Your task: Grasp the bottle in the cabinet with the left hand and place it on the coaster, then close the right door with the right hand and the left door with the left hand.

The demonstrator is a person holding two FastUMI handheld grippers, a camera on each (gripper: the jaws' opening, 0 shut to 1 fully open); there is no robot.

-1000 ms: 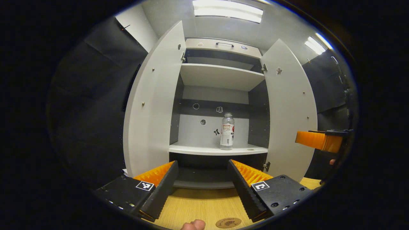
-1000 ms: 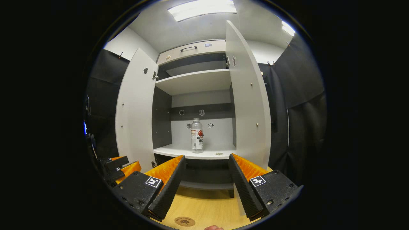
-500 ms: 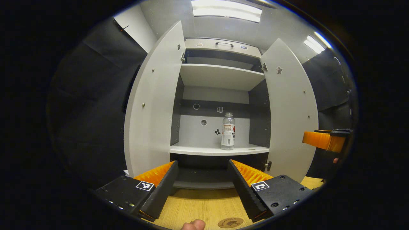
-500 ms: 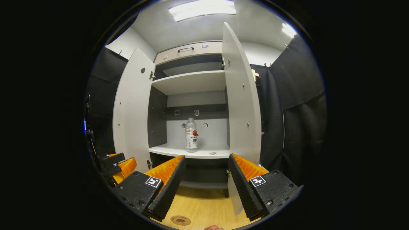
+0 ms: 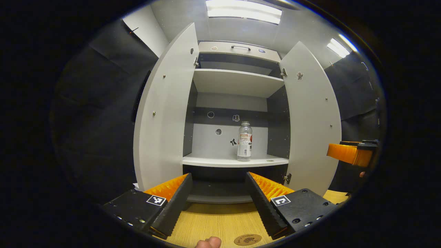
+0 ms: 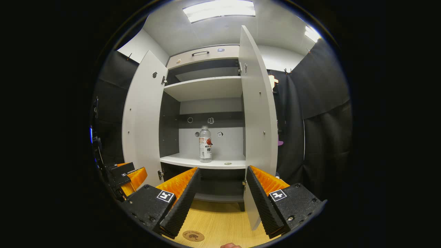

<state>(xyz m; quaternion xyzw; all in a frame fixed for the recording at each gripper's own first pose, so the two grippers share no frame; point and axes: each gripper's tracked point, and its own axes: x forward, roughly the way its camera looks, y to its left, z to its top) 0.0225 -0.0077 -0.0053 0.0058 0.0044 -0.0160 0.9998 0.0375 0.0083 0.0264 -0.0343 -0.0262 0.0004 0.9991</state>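
Two grippers, left gripper (image 5: 217,198) and right gripper (image 6: 220,193), both spread, empty. Water bottle (image 5: 244,141) upright, far on shelf (image 5: 234,160); risk: toppling if clipped.

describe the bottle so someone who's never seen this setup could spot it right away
Find the tall pale cabinet with both doors swung open. On its lower shelf, under a bare upper shelf, stands the bottle, upright and right of centre. It is clear plastic with a white label and the one tall thing there; beside it lies just a small flat disc.
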